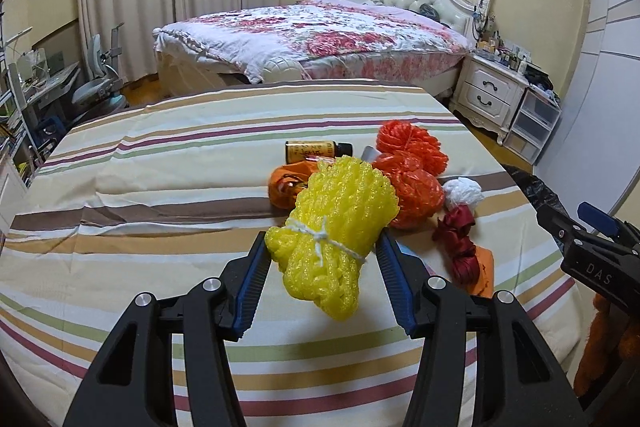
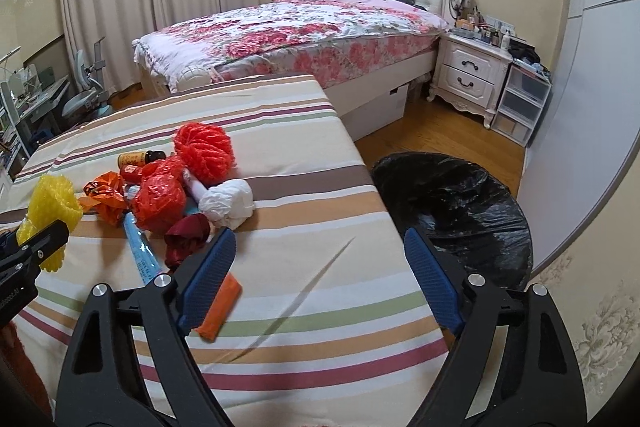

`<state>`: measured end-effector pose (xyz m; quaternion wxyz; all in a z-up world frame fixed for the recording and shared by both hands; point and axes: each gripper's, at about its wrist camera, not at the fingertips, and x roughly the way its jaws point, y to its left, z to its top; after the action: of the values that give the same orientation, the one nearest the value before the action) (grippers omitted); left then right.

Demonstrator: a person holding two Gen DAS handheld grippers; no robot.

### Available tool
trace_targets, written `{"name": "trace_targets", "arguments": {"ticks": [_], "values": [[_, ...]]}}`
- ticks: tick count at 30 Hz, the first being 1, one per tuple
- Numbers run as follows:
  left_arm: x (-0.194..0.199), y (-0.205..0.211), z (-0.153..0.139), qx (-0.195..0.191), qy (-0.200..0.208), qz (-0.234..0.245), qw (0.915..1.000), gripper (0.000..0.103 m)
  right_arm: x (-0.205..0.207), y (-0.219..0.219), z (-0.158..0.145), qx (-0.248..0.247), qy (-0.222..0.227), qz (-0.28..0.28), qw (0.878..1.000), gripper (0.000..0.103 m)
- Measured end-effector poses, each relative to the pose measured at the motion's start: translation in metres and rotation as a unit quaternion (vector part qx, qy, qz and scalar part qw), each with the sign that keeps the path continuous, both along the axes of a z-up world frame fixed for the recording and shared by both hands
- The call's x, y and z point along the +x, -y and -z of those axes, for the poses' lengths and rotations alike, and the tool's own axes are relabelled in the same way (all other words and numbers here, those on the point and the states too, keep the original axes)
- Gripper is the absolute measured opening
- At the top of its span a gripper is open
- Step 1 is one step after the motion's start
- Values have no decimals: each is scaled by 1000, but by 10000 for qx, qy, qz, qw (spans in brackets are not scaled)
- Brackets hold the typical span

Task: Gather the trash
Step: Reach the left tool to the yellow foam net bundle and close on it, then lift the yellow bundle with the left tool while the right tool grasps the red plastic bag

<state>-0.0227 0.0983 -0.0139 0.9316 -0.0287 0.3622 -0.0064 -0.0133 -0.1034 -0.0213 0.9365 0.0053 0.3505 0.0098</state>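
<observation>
Left gripper [image 1: 322, 247] jaws clamp the yellow foam net [image 1: 336, 227] above the table [image 1: 160, 155], right gripper [image 2: 318, 247] jaws gape wide, empty, over the table's right edge beside the black-lined bin [image 2: 460, 203].

The left hand-held gripper [image 1: 322, 247] has matte black triangular arms with long cut-outs, round silver screw heads at the pivots, and ribbed blue pads [image 1: 252, 291] lining its fingers. The right hand-held gripper [image 2: 316, 247] is built alike: black arms, silver screws, textured blue pads [image 2: 208, 277]. At 3 o'clock in the left view its black body bears white letters "DAS".
</observation>
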Motion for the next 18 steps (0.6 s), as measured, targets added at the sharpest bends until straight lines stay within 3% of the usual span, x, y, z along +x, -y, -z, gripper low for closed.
{"name": "trace_targets", "arguments": {"ticks": [8, 11, 18], "values": [[5, -39, -5, 273, 207, -577, 9977, 54, 15, -46, -11, 39, 43, -629, 9980, 73], [7, -56, -4, 335, 239, -785, 9961, 54, 25, -64, -12, 52, -12, -838, 9965, 60], [10, -82, 4, 260, 133, -1069, 9938, 54, 44, -99, -6, 188, -306, -1249, 9915, 59]]}}
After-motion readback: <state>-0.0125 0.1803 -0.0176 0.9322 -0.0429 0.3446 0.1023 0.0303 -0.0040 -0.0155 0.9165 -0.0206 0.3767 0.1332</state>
